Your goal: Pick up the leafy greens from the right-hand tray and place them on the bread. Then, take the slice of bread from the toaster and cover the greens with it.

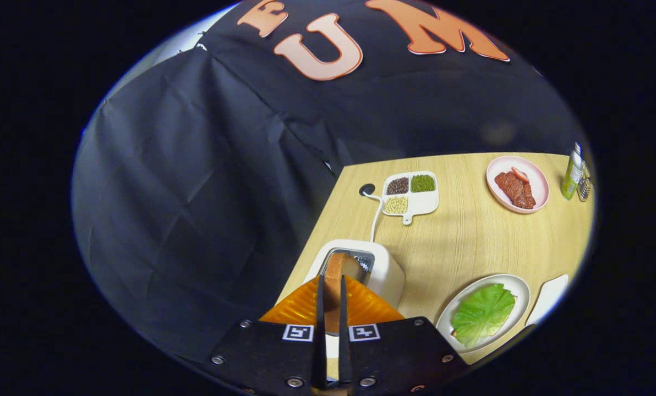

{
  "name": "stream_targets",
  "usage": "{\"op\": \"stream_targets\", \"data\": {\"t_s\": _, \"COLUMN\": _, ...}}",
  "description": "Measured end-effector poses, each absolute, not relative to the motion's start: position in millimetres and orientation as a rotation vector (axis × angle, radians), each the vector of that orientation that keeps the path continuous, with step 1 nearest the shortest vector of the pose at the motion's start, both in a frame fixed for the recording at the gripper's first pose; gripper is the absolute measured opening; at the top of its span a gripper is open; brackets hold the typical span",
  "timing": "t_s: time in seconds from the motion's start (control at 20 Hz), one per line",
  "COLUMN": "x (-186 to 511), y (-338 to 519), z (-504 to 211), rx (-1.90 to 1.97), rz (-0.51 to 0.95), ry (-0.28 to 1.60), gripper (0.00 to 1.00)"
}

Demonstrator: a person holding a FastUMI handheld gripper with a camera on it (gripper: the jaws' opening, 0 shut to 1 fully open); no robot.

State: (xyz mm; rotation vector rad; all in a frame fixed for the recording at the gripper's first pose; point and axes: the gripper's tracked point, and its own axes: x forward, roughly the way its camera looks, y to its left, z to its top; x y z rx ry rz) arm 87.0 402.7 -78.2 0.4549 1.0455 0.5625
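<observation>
Your tongs (332, 286) clamped narrow on the bread slice (336, 275) standing in the white toaster (386, 278), compartment dish of beans (410, 195) beyond on the tabletop (460, 242), leafy greens (483, 312) lying on the white plate (518, 291) right of the toaster, pink plate of meat (518, 184) farther back

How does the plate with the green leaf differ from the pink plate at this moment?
The white plate lies near the toaster and the gripper, which grips the bread slice in the toaster; the pink plate sits far beyond, by a bottle. The white plate holds a green leaf over bread; the pink plate holds brown meat. Both are round and lie flat on the table.
</observation>
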Motion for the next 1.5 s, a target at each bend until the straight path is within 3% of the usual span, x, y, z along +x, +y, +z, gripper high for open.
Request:
{"op": "stream_targets", "data": {"t_s": 0.5, "x": 77, "y": 324, "z": -65, "rx": 0.545, "rz": 0.548, "ry": 0.938, "gripper": 0.09}}
{"op": "stream_targets", "data": {"t_s": 1.5, "x": 30, "y": 202, "z": -212, "rx": 0.668, "rz": 0.403, "ry": 1.05, "gripper": 0.09}}
